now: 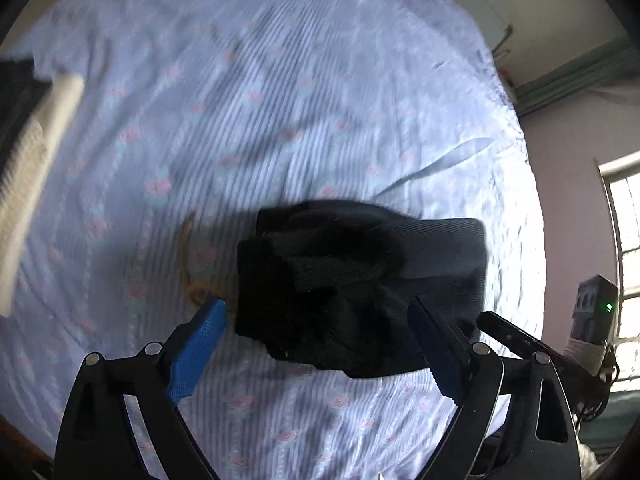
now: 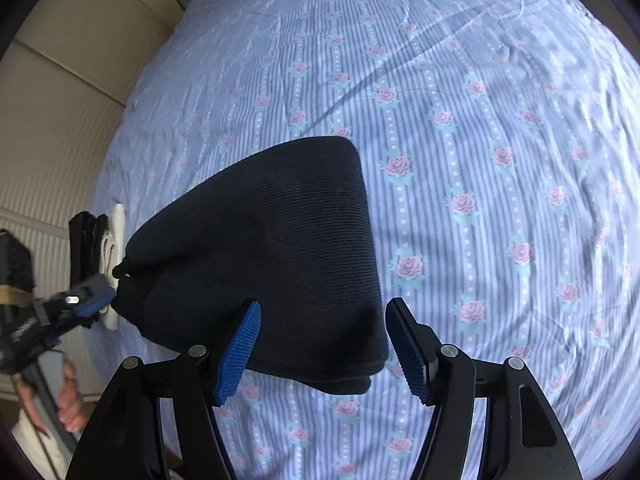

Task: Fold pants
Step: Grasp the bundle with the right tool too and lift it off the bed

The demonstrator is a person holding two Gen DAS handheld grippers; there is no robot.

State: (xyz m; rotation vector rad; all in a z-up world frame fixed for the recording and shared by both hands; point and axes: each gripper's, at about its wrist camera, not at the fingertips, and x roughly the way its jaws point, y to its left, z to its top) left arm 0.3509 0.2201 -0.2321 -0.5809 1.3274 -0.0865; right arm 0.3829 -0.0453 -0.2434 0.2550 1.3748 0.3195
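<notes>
Pants (image 2: 272, 248): black, folded into a compact bundle, lying on the rose-striped sheet (image 2: 500, 140).

Left gripper (image 1: 320, 312): jaws spread wide over the bundle's near end, pads clear of the cloth, nothing held. Right gripper (image 2: 322, 312): jaws partly apart, straddling the bundle's near corner; pads not pressing it, nothing gripped. Stacked dark and white clothes (image 2: 98, 248) at the bed's left edge.

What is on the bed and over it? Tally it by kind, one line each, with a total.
Pants: 1
Sheet: 1
Grippers, left and right: 2
Pile of folded clothes: 1
Yellow cord: 1
Total: 6
</notes>
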